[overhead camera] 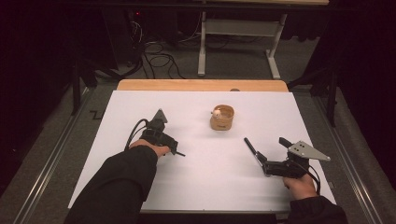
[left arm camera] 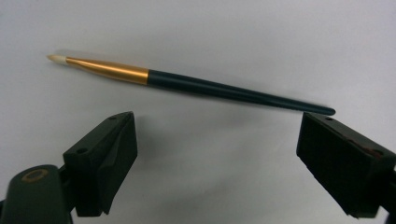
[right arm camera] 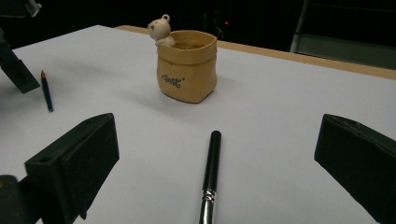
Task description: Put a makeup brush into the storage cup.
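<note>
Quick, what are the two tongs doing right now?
Left tongs: open, empty, with the paintbrush lying just beyond them.
Right tongs: open, holding nothing; the black pen lies between them.

Upright on a wide white table cover (overhead camera: pixel 196 186): a small tan ceramic pot shaped like a paper bag with a rolled rim (overhead camera: pixel 222 117), dark lettering on its front. Perched on the rim of this pot, a little cream bear figure (overhead camera: pixel 216 112). Behind the pot, past the far edge of the cover, a light brown wooden table edge (overhead camera: pixel 187 85). Further behind the pot, on grey floor, a pale metal table frame with two legs (overhead camera: pixel 201 51). Behind the pot and to the left, loose black cables (overhead camera: pixel 159 58) in loops. Far left of the pot, a long grey metal floor rail (overhead camera: pixel 46 168).
</note>
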